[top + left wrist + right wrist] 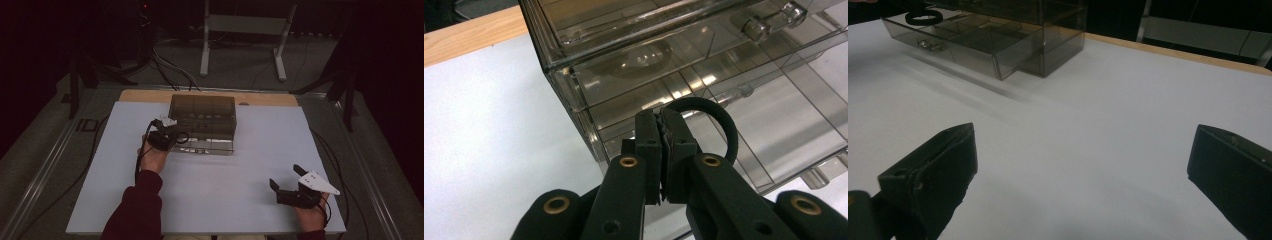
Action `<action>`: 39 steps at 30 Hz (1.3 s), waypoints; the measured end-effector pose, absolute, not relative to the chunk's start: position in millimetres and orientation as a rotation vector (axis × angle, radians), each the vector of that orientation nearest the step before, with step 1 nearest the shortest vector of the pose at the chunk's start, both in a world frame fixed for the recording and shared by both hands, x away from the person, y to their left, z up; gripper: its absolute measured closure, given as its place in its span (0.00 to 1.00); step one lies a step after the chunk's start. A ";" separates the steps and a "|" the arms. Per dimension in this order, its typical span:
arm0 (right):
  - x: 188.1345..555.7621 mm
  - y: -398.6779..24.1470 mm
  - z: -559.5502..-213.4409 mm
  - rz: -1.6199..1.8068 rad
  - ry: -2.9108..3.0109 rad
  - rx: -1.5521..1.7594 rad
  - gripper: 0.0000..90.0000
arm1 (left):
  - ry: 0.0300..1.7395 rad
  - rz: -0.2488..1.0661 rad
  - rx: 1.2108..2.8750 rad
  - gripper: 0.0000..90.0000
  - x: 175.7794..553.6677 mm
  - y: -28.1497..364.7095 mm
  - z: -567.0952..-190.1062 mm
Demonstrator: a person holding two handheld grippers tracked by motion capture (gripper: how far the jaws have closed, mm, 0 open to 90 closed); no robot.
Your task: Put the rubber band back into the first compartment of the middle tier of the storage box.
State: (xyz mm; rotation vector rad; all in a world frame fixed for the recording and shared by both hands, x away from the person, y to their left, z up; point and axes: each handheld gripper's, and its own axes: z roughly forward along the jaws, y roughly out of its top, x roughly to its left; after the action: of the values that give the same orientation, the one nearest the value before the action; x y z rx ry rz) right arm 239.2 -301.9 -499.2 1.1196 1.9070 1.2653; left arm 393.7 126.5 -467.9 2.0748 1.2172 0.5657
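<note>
Sitting in dim light, with much of the room beyond the table (pixel 210 200) lost in shadow. Making out only part of the black ring (pixel 719 125): its near arc disappearing behind the black jaws, the rest curving up and to the right over the open drawer (pixel 744 130) of the clear smoky drawer box (pixel 202 120). Pinching that ring between pressed-together jaws of the left gripper (pixel 172 134), right at the front left corner of the box, above the pulled-out bottom drawer. Showing again as a small dark loop (pixel 924 17) at the far drawer's left end in the right gripper view, cut close by the top edge there.

Blurring together inside the box: dividers, reflections and a drawer knob (pixel 756 27), so the contents of the compartments staying impossible to tell. Cutting off the upper part of the box in the left gripper view.

Resting well apart from the box, near the front right corner of the table: the right gripper (pixel 287 180), jaws spread wide with nothing but bare white tabletop between them. Trailing cables (pixel 327 150) off the table's right side.

Standing behind the table: a pale metal frame (pixel 245 25) on grey floor, with more dark cables (pixel 170 70) beside it. Peeking out along the far rim: a strip of bare wood (pixel 150 95).
</note>
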 end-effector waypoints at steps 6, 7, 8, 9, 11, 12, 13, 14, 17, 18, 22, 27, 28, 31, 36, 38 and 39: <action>238.9 -301.1 -499.1 1.263 1.911 1.118 0.00 | 1.225 0.565 2.078 0.99 394.8 126.6 -469.7; 238.9 -301.2 -499.1 1.264 1.911 1.117 0.00 | 1.225 0.565 2.078 0.99 394.8 126.6 -469.7; 239.0 -301.2 -499.2 1.264 1.911 1.118 0.00 | 1.228 0.564 2.083 0.99 395.2 126.9 -470.2; 239.0 -301.2 -499.2 1.264 1.911 1.118 0.00 | 1.228 0.564 2.083 0.99 395.2 126.9 -470.2; 238.8 -301.1 -499.1 1.263 1.912 1.118 0.00 | 1.233 0.561 2.087 0.98 395.8 127.1 -471.3; 238.8 -301.0 -499.1 1.263 1.912 1.117 0.00 | 1.236 0.559 2.090 0.98 396.0 127.2 -471.8; 238.8 -301.0 -499.1 1.263 1.912 1.117 0.00 | 1.237 0.561 2.094 0.98 396.2 127.1 -472.2; 238.9 -301.1 -499.2 1.264 1.911 1.118 0.00 | 1.238 0.561 2.096 0.98 396.2 127.2 -472.3; 238.9 -301.3 -499.1 1.264 1.910 1.118 0.00 | 1.242 0.558 2.097 0.98 396.4 127.1 -472.7; 238.8 -301.2 -499.1 1.264 1.910 1.118 0.00 | 1.243 0.558 2.099 0.98 396.4 126.7 -473.1; 238.8 -301.2 -499.1 1.264 1.911 1.118 0.00 | 1.245 0.559 2.101 0.98 396.4 126.5 -473.2; 238.9 -301.0 -499.2 1.264 1.912 1.118 0.00 | 1.242 0.557 2.099 0.94 396.0 126.4 -472.6; 238.9 -301.0 -499.2 1.263 1.912 1.118 0.00 | 1.243 0.558 2.099 0.92 395.9 126.6 -472.3; 238.9 -300.9 -499.3 1.264 1.912 1.118 0.00 | 1.239 0.555 2.095 0.89 395.2 127.3 -471.3; 239.0 -300.9 -499.3 1.265 1.912 1.119 0.00 | 1.212 0.552 2.067 0.75 391.7 129.0 -466.1; 239.0 -300.9 -499.3 1.264 1.912 1.119 0.00 | 1.206 0.550 2.056 0.66 390.6 129.5 -464.5; 238.9 -300.9 -499.3 1.264 1.912 1.119 0.00 | 1.203 0.552 2.043 0.61 389.3 129.8 -462.9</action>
State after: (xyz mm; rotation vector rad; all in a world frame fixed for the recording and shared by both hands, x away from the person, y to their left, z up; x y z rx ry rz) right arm 238.9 -300.9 -499.3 1.1192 1.9118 1.2643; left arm 389.3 129.8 -462.9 2.0431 1.2034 0.5517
